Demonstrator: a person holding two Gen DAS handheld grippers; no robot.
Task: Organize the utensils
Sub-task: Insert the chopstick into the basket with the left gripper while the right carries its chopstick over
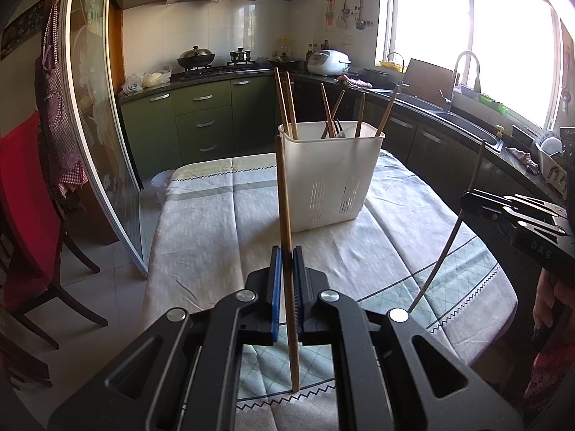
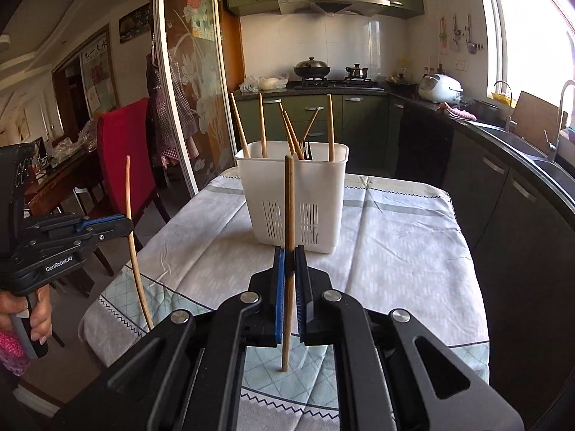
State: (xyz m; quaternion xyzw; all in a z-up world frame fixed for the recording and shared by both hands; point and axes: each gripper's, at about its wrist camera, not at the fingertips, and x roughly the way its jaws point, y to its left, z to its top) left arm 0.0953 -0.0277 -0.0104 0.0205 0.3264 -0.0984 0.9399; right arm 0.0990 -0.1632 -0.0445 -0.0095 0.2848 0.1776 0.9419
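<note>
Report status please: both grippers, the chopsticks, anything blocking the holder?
Left gripper shut on chopstick, upright. Right gripper shut on second chopstick. White holder ahead, several chopsticks inside. Path clear.

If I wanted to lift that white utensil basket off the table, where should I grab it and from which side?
Grip the white basket by its top rim at a bare stretch of the near wall, coming down from above. Its body is too wide for the jaws, the rim is thin, and the chopsticks lean toward the far side.

Left tongs [image 1: 286,256] gripping chopstick [image 1: 284,194] (upright), holder [image 1: 329,179] beyond
</note>
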